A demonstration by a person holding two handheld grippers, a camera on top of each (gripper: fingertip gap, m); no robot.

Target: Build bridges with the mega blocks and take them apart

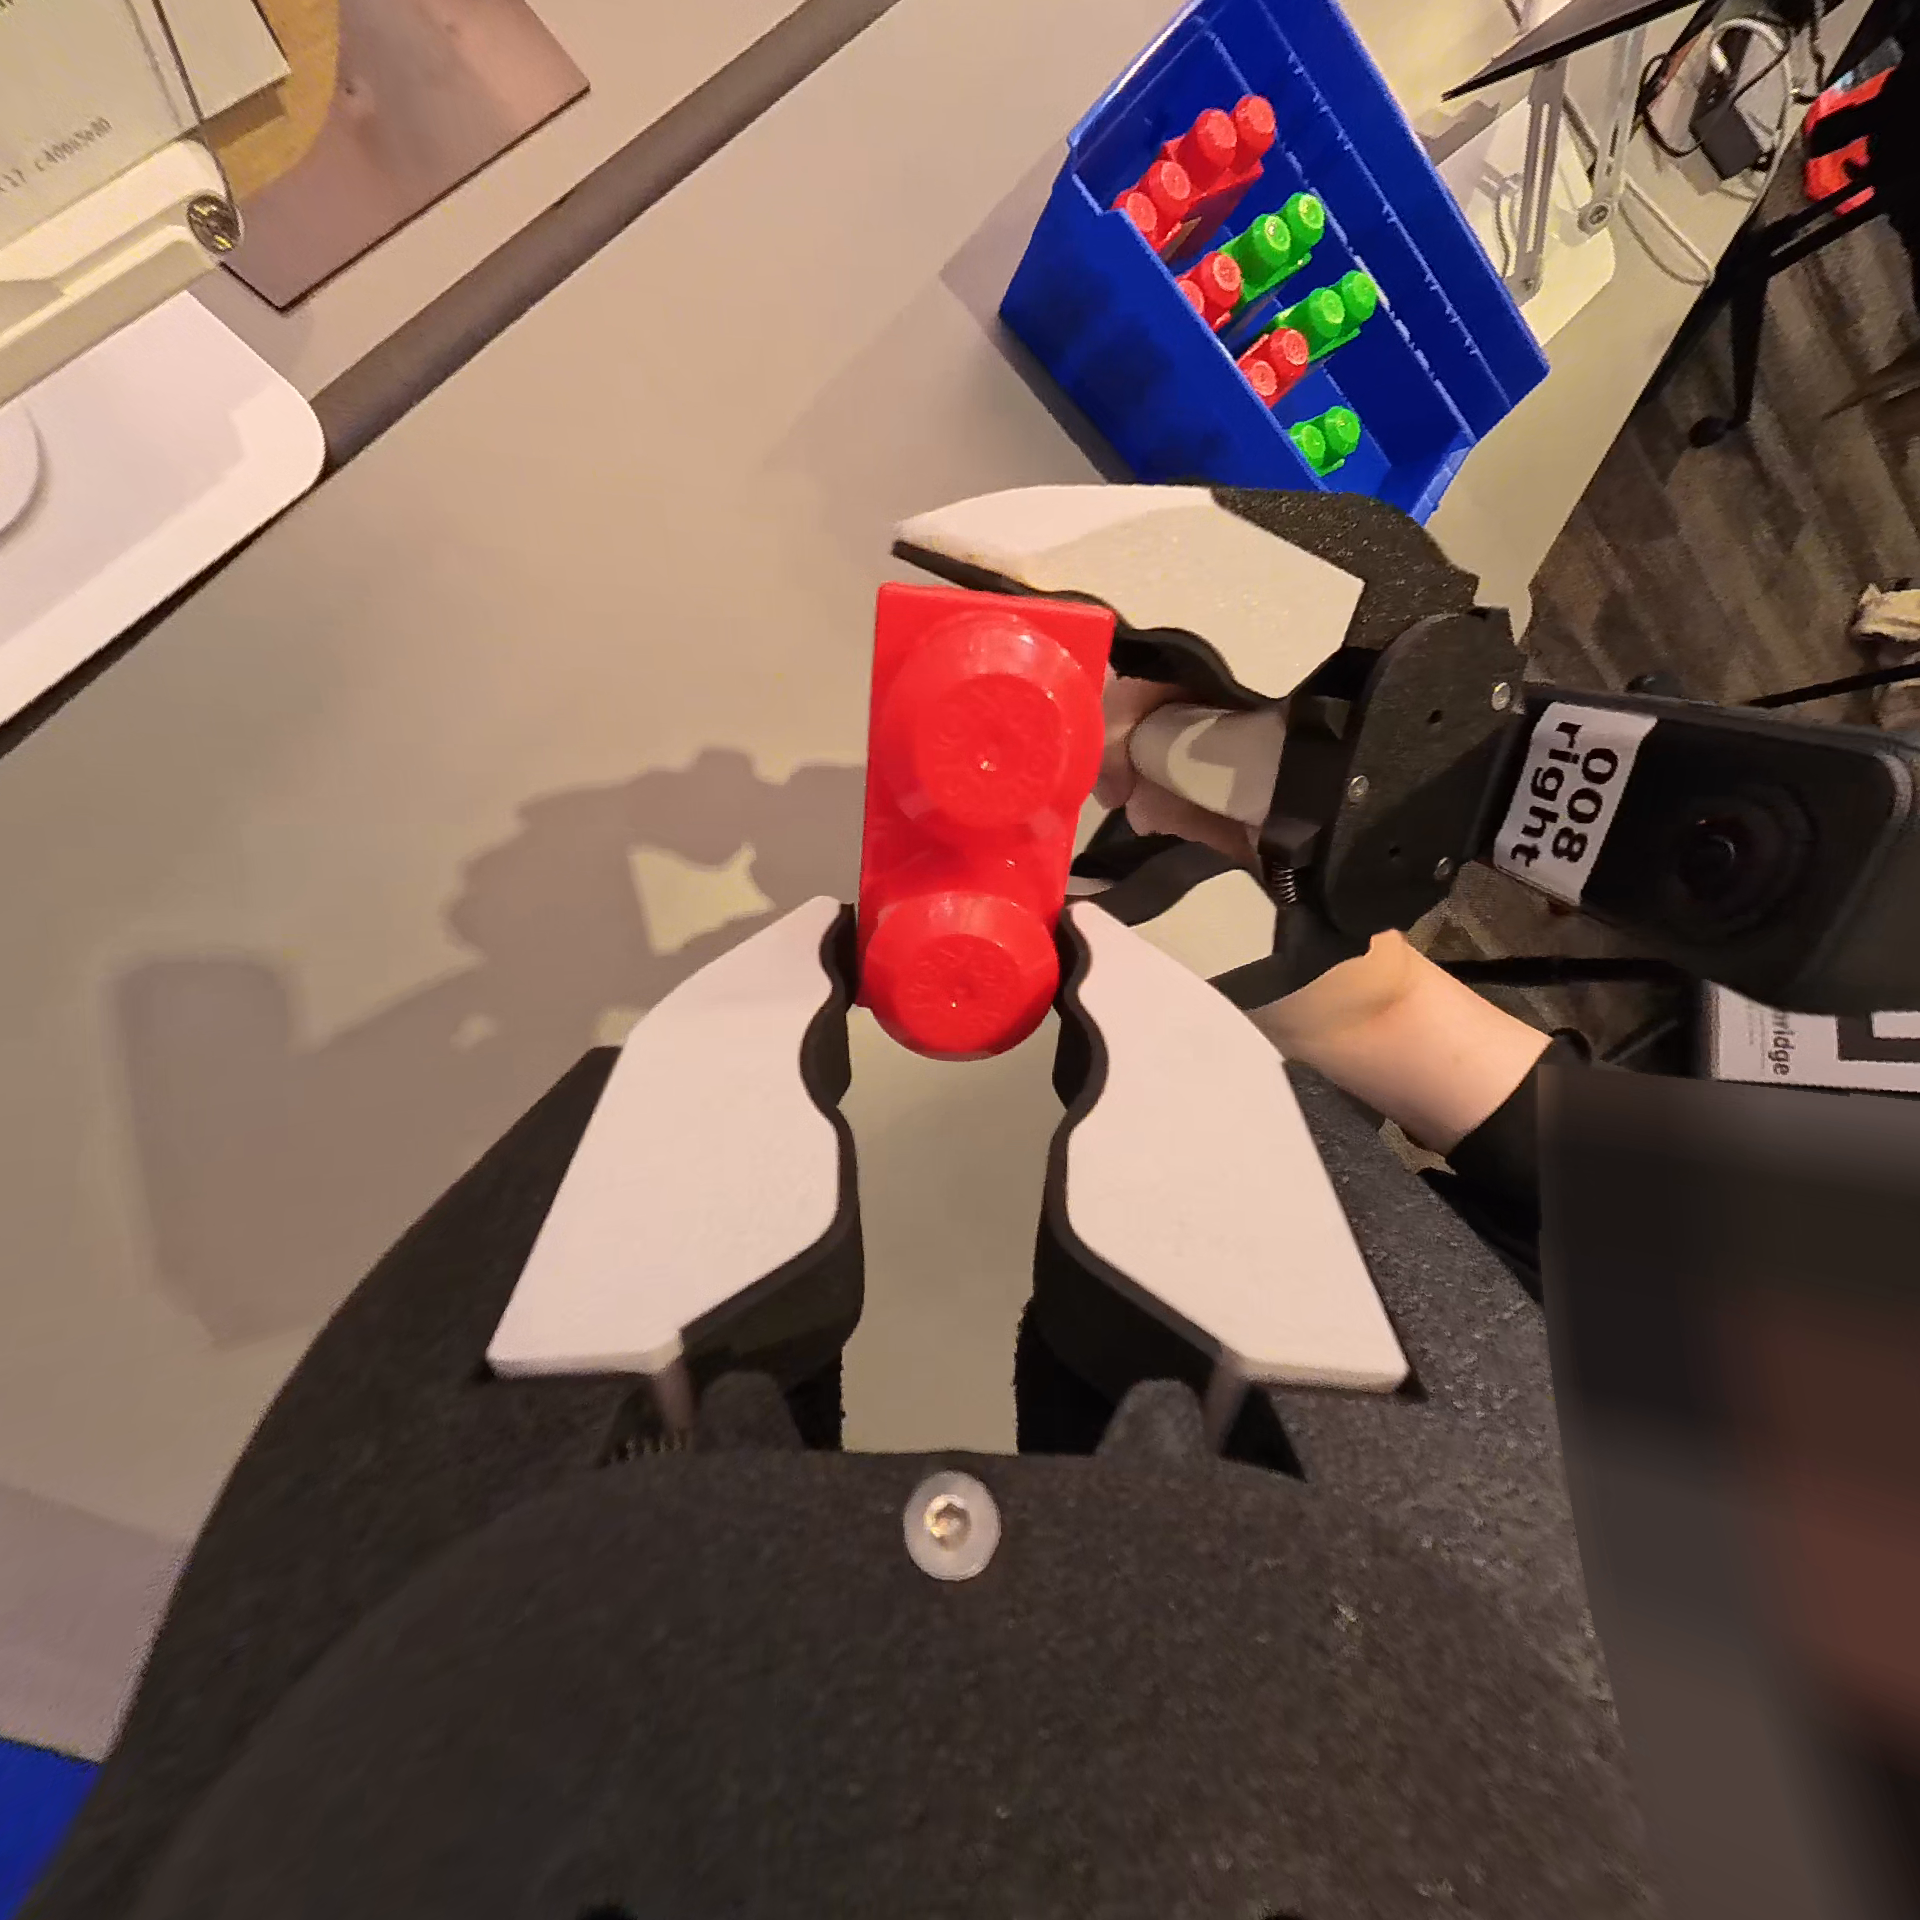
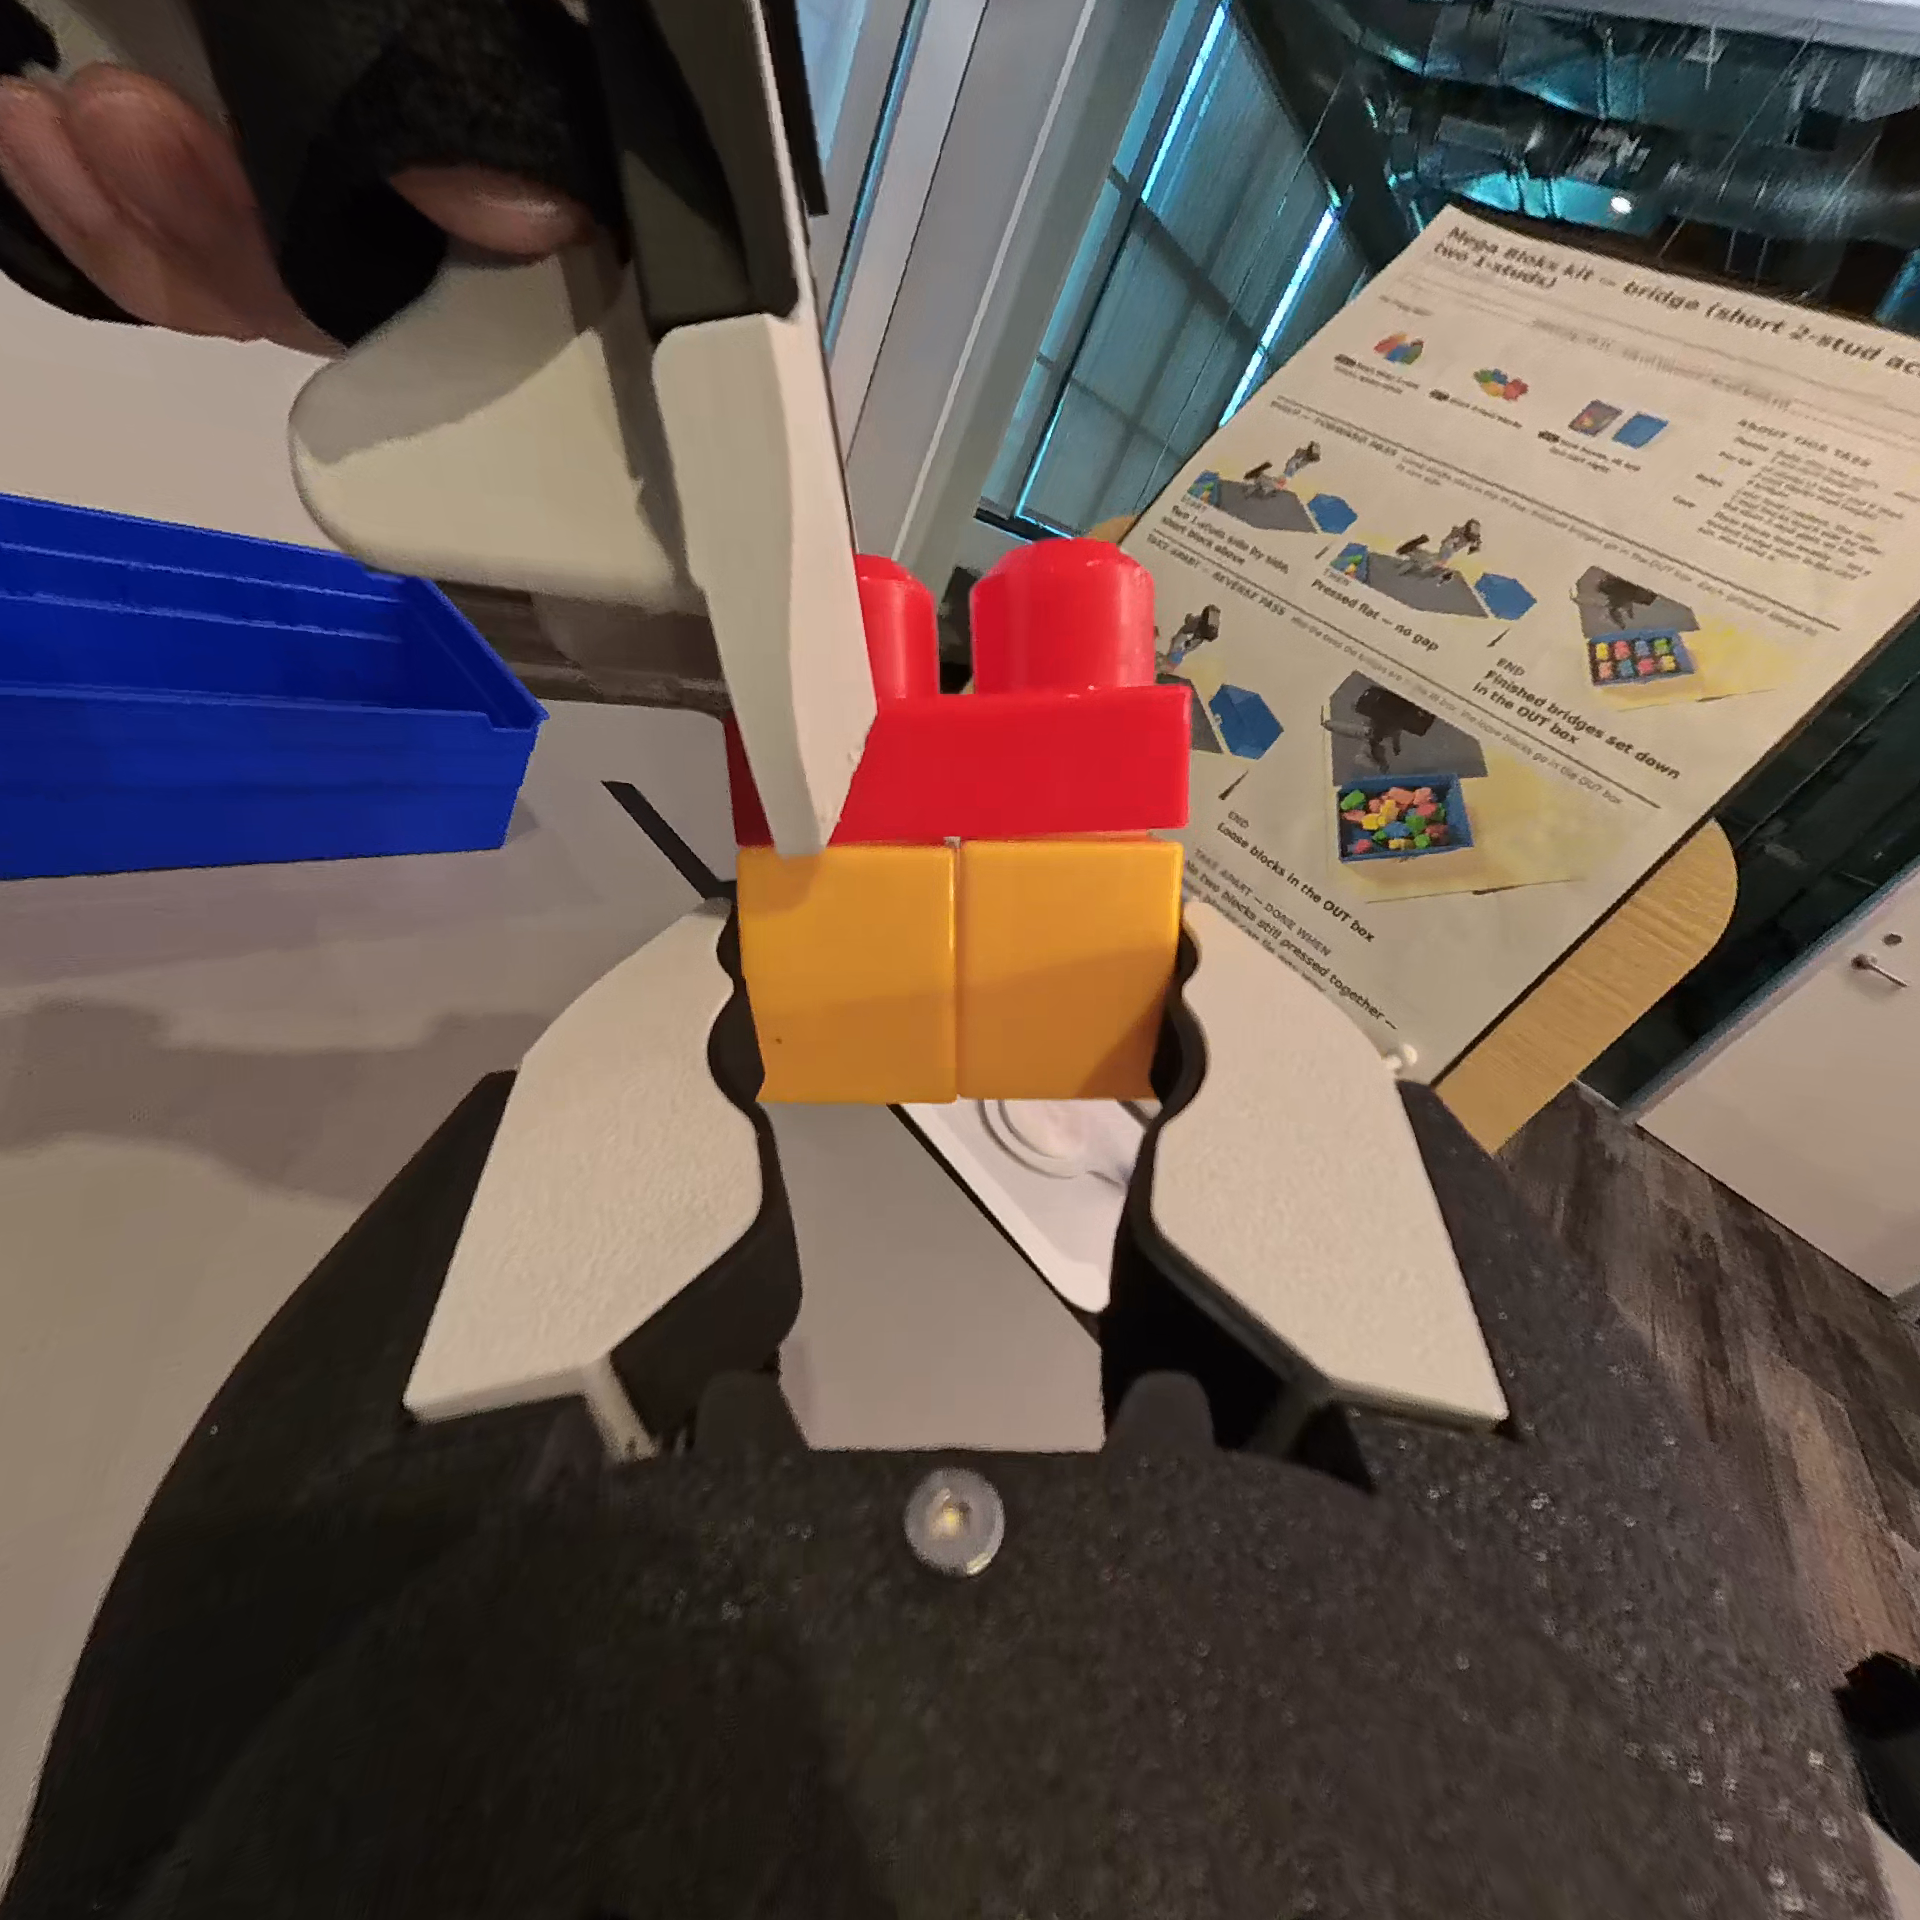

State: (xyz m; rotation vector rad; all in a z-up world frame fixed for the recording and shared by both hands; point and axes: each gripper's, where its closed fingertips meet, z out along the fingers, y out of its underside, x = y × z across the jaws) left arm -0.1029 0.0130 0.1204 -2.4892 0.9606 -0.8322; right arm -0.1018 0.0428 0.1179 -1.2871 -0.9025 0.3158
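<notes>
In the left wrist view, the left gripper is closing its jaws on one end of the red two-stud block, with the near stud sitting between the fingertips. The right gripper is coming in from the right side, and its upper finger is lying along the far end of the same block. Behind them, on the grey table, the blue divided bin is holding finished red and green bridges in its compartments.

In the right wrist view, the right gripper is clamping its jaws on the two yellow one-stud blocks, which are standing side by side under the red block — the bridge is in the air between both grippers, not on the table. One finger of the left gripper is crossing the left half of the red block. A second blue bin is lying at the left, and an instruction sheet is leaning at the right.

The risk is in the pull. The left gripper is holding only one end, so the red block may tilt and jam instead of lifting straight. Also, the two yellow blocks are joined only by the squeeze — once the red block is coming off, one of them may slip out and fall.
</notes>
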